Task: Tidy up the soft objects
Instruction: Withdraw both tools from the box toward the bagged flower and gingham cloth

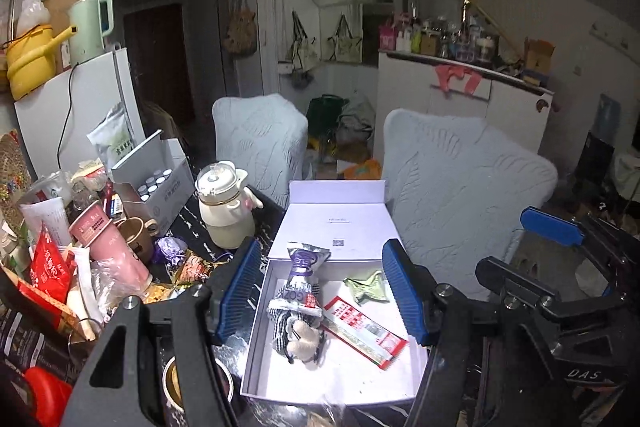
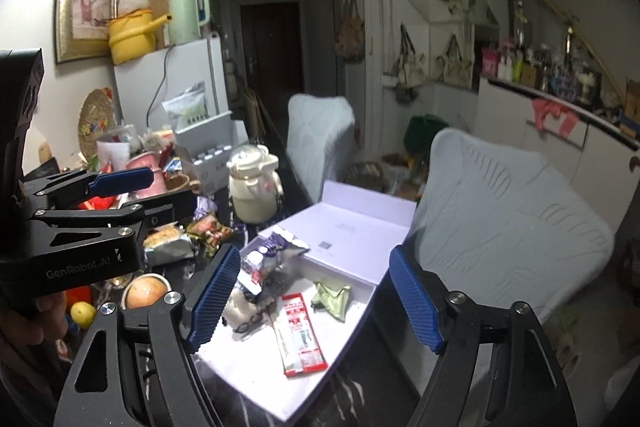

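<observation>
An open white box (image 1: 352,383) lies on the dark table. In it are a purple snack packet (image 1: 301,273), a checkered plush toy with cream pompoms (image 1: 298,337), a red-and-white sachet (image 1: 362,329) and a small green pouch (image 1: 366,287). My left gripper (image 1: 320,297) is open and empty above the box. My right gripper (image 2: 316,301) is open and empty above the same box (image 2: 256,367); the sachet (image 2: 300,333), green pouch (image 2: 332,297), packet (image 2: 276,247) and plush toy (image 2: 250,309) show between its fingers. The left gripper's fingers (image 2: 120,183) appear at left.
Clutter fills the table's left: a cream teapot (image 1: 226,211), pink cup (image 1: 110,247), red bags (image 1: 48,267), a grey box of bottles (image 1: 154,183). Two pale covered chairs (image 1: 468,195) stand behind the table. A fridge (image 1: 76,103) is at far left.
</observation>
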`<state>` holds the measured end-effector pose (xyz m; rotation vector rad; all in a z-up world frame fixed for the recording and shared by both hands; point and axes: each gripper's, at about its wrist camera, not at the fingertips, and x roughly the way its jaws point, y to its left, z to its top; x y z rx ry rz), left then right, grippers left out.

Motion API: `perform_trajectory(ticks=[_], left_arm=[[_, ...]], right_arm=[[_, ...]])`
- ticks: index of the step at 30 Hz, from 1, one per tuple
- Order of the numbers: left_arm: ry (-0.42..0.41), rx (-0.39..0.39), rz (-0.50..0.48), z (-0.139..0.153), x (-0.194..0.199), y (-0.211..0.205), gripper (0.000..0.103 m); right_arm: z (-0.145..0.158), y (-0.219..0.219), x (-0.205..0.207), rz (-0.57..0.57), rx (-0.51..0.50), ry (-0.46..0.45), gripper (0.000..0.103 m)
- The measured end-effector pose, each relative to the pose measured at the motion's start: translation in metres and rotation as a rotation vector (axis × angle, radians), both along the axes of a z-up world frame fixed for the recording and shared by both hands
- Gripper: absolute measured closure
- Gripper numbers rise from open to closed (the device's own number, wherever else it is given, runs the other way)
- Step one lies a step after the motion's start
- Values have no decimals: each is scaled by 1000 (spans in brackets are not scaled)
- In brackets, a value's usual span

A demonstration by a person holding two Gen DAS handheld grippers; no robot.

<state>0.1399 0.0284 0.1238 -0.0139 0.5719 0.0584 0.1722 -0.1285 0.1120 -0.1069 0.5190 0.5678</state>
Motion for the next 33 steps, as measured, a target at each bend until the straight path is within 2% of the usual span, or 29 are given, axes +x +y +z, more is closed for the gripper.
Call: perform_trajectory(ticks=[5, 6, 8, 13, 22, 26, 33], left_arm=[[-39, 12, -7, 12, -32, -8, 38], [-47, 16, -7, 14, -39, -10, 30], [-70, 27, -2, 17, -52, -13, 21], [-107, 39, -13, 23, -83, -21, 21], [-123, 36, -66, 16, -124, -37, 21], [-103, 29, -109, 6, -136, -44, 21], [-50, 4, -128, -15, -150, -51, 21]], right_arm=[[15, -11, -34, -4, 11, -56, 18], [17, -13, -39, -4, 12, -63, 17], [20, -17, -50, -4, 15, -75, 16], [23, -25, -77, -19, 6, -106, 13], [13, -43, -117, -29, 20, -96, 10], [3, -49, -127, -31, 19, -76, 10], [-21, -58, -140, -54, 18, -23, 10]])
